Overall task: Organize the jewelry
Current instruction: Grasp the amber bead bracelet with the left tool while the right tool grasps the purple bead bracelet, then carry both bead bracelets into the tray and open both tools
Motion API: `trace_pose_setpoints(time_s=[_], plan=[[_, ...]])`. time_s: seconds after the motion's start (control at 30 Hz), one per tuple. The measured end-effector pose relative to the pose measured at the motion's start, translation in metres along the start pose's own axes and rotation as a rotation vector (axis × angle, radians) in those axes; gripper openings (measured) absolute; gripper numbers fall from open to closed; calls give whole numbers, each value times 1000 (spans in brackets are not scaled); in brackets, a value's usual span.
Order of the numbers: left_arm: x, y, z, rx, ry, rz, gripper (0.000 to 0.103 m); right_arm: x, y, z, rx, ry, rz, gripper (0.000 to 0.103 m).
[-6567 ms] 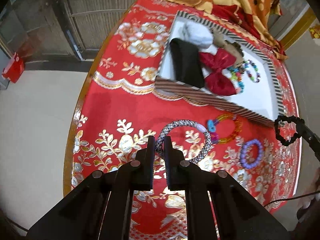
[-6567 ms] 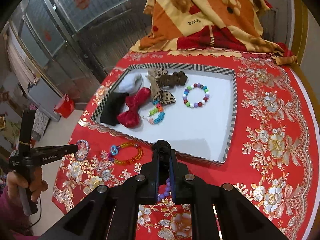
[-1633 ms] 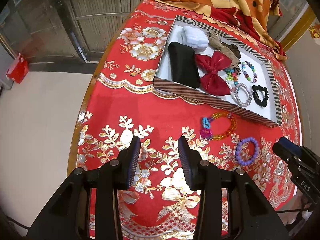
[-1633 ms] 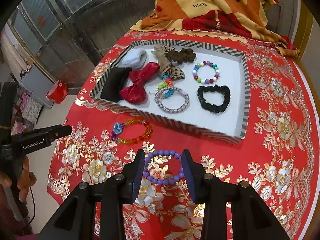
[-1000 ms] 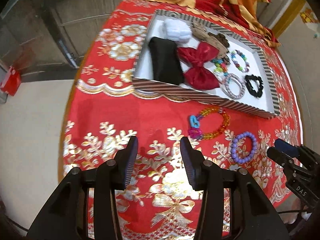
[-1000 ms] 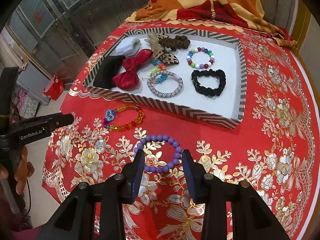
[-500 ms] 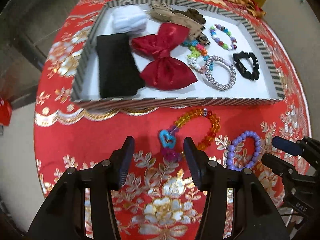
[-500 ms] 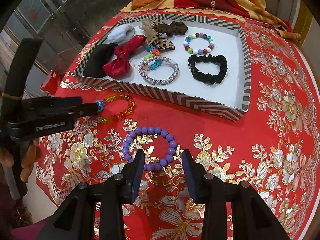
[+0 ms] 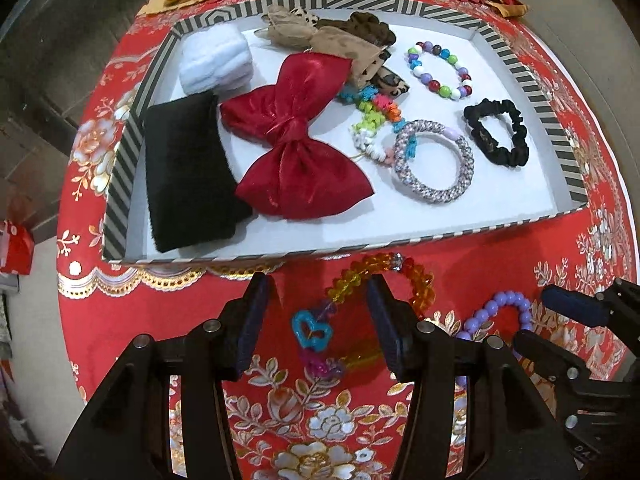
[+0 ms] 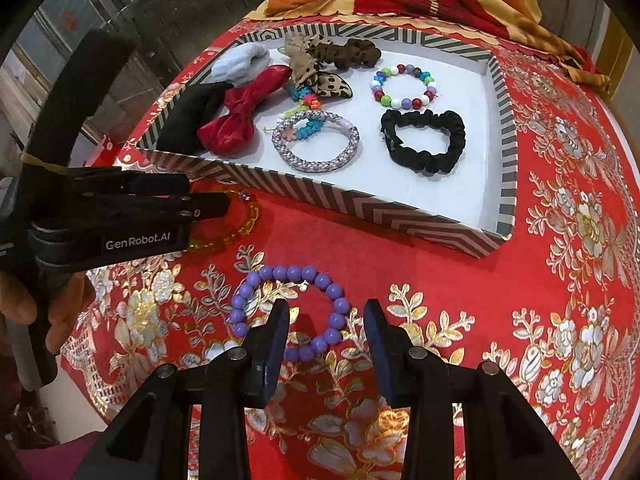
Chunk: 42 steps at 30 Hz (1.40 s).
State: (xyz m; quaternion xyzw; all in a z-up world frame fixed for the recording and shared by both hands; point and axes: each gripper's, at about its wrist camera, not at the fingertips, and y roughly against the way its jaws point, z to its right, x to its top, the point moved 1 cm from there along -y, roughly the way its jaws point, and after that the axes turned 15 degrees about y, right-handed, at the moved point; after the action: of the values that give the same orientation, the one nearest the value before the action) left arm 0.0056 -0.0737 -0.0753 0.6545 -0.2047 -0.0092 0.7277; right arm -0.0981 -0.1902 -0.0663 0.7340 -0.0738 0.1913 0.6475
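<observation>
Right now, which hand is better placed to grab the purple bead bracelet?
Right. The right gripper hangs open straddling the purple bead bracelet, while the left gripper is over the amber bracelet.

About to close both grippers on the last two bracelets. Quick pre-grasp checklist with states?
1. Left gripper open: ok; its jaws have just been opening.
2. Amber bracelet between left fingers: ok, charm end lies in the gap.
3. Right gripper open: ok.
4. Purple bracelet between right fingers: ok, near side lies in the gap.
5. Fingers down at bead level: cannot tell.
6. Free space in tray: ok, white floor bare near the front right corner.
</observation>
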Motion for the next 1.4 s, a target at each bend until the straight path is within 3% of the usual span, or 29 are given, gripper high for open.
trace_pose_setpoints(time_s=[0.1, 0.2, 0.27, 0.37, 0.47, 0.57, 0.7, 1.07, 1.4], plan=[[1, -1, 9, 0, -22, 21, 45, -1, -7, -1, -16, 16, -5, 37], [0, -2, 13, -37, -17, 10, 30, -1, -8, -4, -46, 41, 6, 36], [0, -2, 16, -41, -23, 9, 17, -1, -8, -7, -85, 63, 9, 26], [-7, -1, 20, -54, -28, 10, 8, -3, -9, -9, -105, 92, 17, 15], [-12, 0, 17, -91, -17, -6, 8, -6, -7, -4, -79, 71, 31, 9], [-16, 0, 5, -138, 22, -57, 8, -6, 4, 2, -50, 52, 65, 9], [-19, 15, -6, -160, 50, -64, 8, -1, 28, 1, -40, 57, 116, 9], [-13, 94, -12, -233, 44, 45, 8, 18, 85, 11, -64, 64, 213, 9], [9, 130, 5, -261, 12, 111, 8, 38, 114, 35, -115, 61, 255, 9]])
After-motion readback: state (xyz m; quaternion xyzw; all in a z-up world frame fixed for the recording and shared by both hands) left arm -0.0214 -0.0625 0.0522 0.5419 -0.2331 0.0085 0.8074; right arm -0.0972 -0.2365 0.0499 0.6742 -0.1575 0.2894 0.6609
